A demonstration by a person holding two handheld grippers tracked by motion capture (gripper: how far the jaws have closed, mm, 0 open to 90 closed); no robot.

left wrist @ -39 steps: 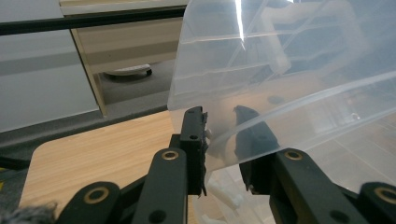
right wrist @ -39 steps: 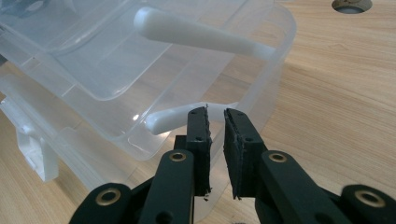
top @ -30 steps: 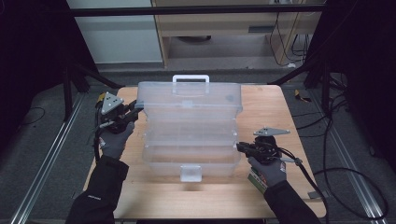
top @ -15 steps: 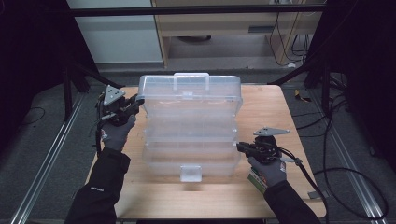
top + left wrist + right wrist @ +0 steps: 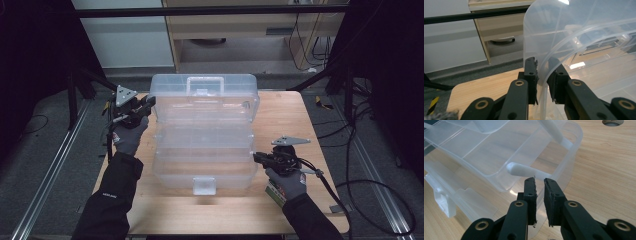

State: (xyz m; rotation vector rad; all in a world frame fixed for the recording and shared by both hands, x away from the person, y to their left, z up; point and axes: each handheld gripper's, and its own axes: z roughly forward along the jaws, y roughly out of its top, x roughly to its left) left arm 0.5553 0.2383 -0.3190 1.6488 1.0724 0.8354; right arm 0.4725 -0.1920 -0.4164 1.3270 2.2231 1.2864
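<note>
Two tools work one clear plastic organizer box (image 5: 204, 131) that sits in the middle of the wooden counter (image 5: 300, 117). From the high view, we see our left tool (image 5: 142, 107) at the left edge of the raised lid (image 5: 204, 92), whose handle (image 5: 205, 82) points away from us, and our right tool (image 5: 260, 158) at the right side of the lower body. The lid stands about upright, the stepped trays lie exposed, and the front latch (image 5: 204, 185) hangs loose.

In the left gripper view, the left tool (image 5: 543, 75) pinches the thin edge of the lid (image 5: 574, 27); its jaws have just been closing a little, with that edge between them.

In the right gripper view, the right tool (image 5: 539, 186) has its jaws nearly pressed together on the rim of the box (image 5: 564, 167), just below a white hinge arm (image 5: 524, 170).

We judge the opening or closing to be roughly halfway: the latch is free and the lid is up, but it has not settled at either end, so one tool must carry it on while the other steadies the base.
</note>
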